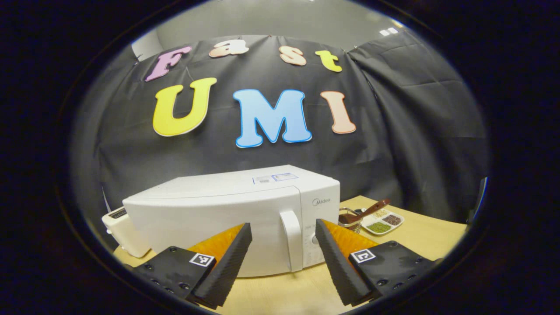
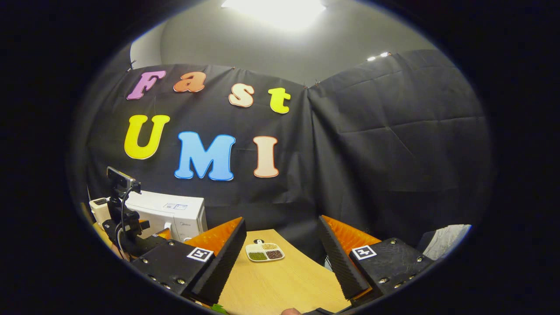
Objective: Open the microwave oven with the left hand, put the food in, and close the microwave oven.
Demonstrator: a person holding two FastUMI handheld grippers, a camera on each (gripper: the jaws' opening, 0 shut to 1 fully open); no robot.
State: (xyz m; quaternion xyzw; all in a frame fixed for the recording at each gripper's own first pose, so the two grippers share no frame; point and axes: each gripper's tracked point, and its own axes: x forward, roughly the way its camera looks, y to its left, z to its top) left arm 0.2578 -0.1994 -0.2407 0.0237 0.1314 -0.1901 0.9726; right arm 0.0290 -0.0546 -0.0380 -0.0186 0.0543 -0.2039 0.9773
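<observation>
Microwave oven [image 1: 227, 214] shut on the desk [image 1: 288, 293], both tools spread wide and empty.

Its long axis is laid across the left gripper view, door and upright handle [image 1: 292, 238] turned toward the left tool [image 1: 283, 234], with bare desk between. A toaster-like box [image 1: 122, 236] is set against its left end; a divided dish of grains [image 1: 383, 222] and a jar with a spoon [image 1: 350, 217] are placed just right. Open desk is seen before the right tool [image 2: 282, 236].
</observation>
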